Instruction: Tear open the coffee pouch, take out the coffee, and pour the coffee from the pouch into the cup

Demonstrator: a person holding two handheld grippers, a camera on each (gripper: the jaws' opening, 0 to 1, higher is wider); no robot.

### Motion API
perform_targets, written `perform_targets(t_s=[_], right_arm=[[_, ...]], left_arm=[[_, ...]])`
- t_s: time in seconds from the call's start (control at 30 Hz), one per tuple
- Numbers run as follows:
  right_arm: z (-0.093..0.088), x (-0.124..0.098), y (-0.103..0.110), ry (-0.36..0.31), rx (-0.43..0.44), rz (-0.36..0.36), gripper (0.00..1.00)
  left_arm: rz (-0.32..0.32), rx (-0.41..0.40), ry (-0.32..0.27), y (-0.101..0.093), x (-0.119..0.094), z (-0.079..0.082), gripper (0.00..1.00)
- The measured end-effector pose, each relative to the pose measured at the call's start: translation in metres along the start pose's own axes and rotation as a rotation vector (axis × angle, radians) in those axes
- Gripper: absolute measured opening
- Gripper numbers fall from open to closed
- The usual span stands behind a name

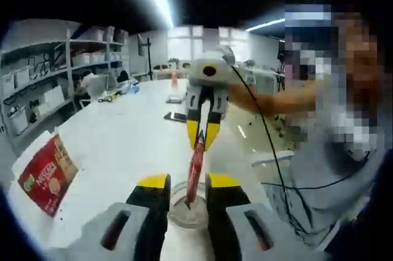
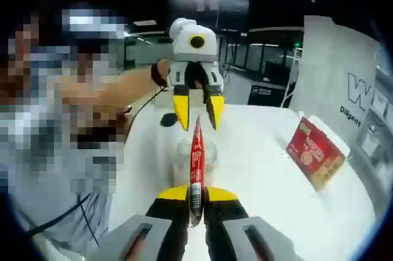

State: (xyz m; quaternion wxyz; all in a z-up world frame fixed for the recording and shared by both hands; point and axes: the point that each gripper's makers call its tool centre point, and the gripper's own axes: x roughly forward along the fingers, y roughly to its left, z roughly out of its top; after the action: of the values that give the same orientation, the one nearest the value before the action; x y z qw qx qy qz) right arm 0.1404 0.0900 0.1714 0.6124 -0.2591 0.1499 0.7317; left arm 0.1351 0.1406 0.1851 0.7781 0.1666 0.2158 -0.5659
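You have two claws: the left claw (image 2: 198,113) at upper centre and the right claw (image 2: 195,202) at the bottom. One red coffee stick pouch (image 2: 196,169), one clear cup (image 2: 195,158), one red Nescafé box (image 2: 315,152) at right, one white surface (image 2: 264,199).

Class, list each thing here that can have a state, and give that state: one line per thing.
Sachet: held over the cup, one end in the right gripper.
Cup: upright on the table.
Red box: closed, on the table.
Left gripper: open.
Right gripper: shut on the sachet.
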Motion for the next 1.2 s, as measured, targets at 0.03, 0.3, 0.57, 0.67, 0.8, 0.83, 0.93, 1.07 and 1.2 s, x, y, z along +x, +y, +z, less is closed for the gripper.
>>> perform_targets(t_s=[0.03, 0.3, 0.57, 0.67, 0.8, 0.83, 0.93, 1.07, 1.2], right_arm=[[0.001, -0.001, 0.0, 0.011, -0.008, -0.003, 0.09], [0.004, -0.003, 0.006, 0.073, -0.016, 0.005, 0.09], [0.001, -0.005, 0.007, 0.146, -0.006, 0.01, 0.09], [0.002, -0.008, 0.006, 0.127, -0.012, 0.014, 0.1], [0.006, -0.008, 0.006, 0.05, -0.014, 0.031, 0.1], [0.007, -0.008, 0.005, 0.031, -0.013, 0.036, 0.1], [0.008, -0.008, 0.003, -0.004, -0.037, 0.027, 0.11], [0.022, -0.017, 0.005, -0.155, -0.06, 0.033, 0.28], [0.033, -0.033, 0.002, -0.337, -0.023, -0.001, 0.37]], left_arm=[[-0.007, 0.0, 0.013, -0.001, 0.001, -0.001, 0.22], [-0.094, 0.026, 0.081, -0.013, 0.015, -0.008, 0.17], [-0.116, 0.027, 0.072, -0.019, 0.02, -0.01, 0.08], [-0.113, 0.023, 0.005, -0.019, 0.018, -0.007, 0.07], [-0.112, 0.015, -0.07, -0.018, 0.014, -0.007, 0.07], [-0.112, 0.014, -0.074, -0.018, 0.014, -0.009, 0.06], [-0.098, 0.019, -0.094, -0.017, 0.015, -0.009, 0.06], [-0.084, 0.017, -0.142, -0.015, 0.016, -0.009, 0.06], [-0.075, 0.0, -0.218, -0.013, 0.016, -0.007, 0.06]])
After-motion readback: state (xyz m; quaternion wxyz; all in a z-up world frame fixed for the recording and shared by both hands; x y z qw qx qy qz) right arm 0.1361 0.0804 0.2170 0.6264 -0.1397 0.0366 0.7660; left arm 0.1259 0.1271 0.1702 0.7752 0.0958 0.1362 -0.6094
